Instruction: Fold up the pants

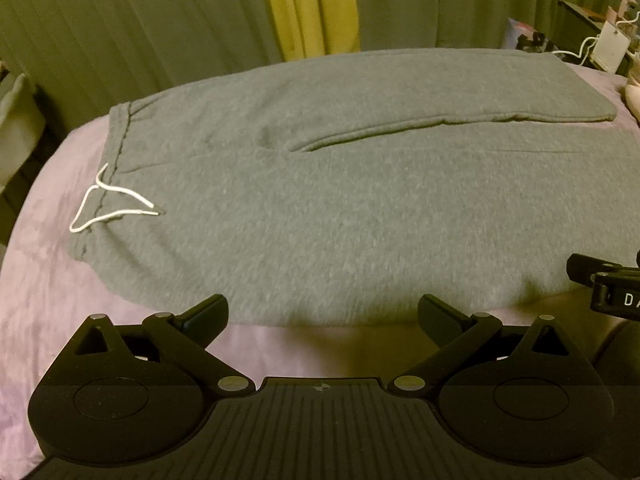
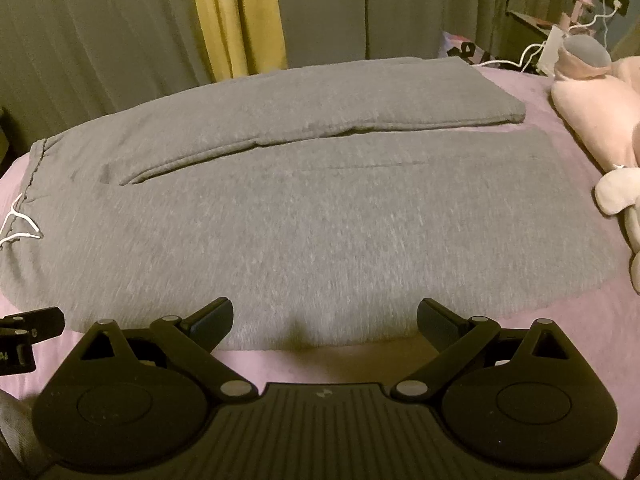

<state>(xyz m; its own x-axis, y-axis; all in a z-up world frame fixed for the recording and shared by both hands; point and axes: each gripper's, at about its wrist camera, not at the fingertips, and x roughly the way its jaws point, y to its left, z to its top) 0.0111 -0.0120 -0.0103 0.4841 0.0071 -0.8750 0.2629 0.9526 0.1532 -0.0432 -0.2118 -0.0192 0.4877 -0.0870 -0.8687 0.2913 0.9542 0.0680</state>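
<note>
Grey sweatpants [image 1: 320,200] lie flat on a lilac bed sheet [image 1: 48,280], waistband at the left with a white drawstring [image 1: 108,204], both legs running to the right. They also show in the right wrist view [image 2: 320,220]. My left gripper [image 1: 322,316] is open and empty, just above the near edge of the pants at the hip. My right gripper [image 2: 324,316] is open and empty, above the near edge of the near leg. Each gripper's body shows at the edge of the other's view: the right one [image 1: 608,284], the left one [image 2: 24,336].
Green and yellow curtains [image 1: 312,8] hang behind the bed. Pink plush toys [image 2: 600,112] lie on the bed at the right. A nightstand with white cables and a charger [image 2: 552,48] stands at the far right. The lilac sheet [image 2: 580,320] shows around the pants.
</note>
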